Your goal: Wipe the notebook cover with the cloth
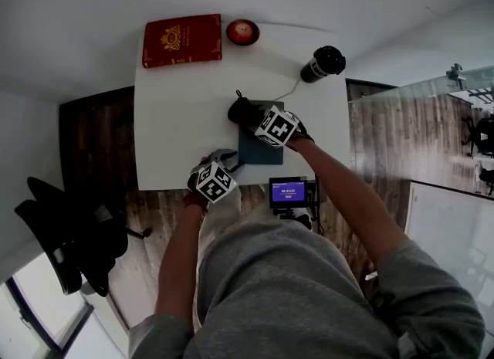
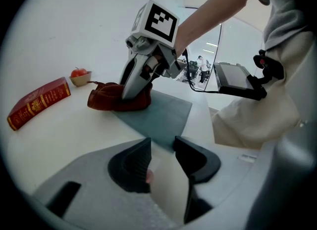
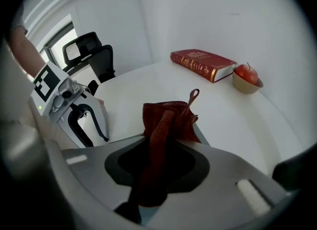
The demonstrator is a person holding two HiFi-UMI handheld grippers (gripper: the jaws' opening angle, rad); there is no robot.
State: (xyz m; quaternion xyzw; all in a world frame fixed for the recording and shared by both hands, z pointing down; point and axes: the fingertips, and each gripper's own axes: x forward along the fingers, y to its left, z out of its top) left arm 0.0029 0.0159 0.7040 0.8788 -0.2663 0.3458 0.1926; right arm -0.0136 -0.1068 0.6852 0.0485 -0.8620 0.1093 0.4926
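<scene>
A dark teal notebook [image 1: 259, 151] [image 2: 166, 113] lies flat on the white table [image 1: 174, 122], near its front edge. A dark red cloth [image 1: 240, 109] [image 2: 117, 97] [image 3: 169, 119] rests bunched on the notebook's far left corner. My right gripper [image 1: 247, 116] [image 2: 132, 89] [image 3: 159, 161] is shut on the cloth and presses it down there. My left gripper [image 1: 230, 158] [image 2: 162, 154] [image 3: 90, 120] sits low at the table's front edge, open, with the notebook's near left corner just at its fingertips.
A red hardback book [image 1: 182, 40] [image 2: 37, 103] [image 3: 203, 63] and a small bowl with an apple [image 1: 242, 32] [image 3: 246, 78] lie at the table's far side. A black cylinder [image 1: 323, 63] stands far right. A small screen [image 1: 289, 192] [image 2: 237, 78] is mounted at the front edge. An office chair [image 1: 68, 234] stands left.
</scene>
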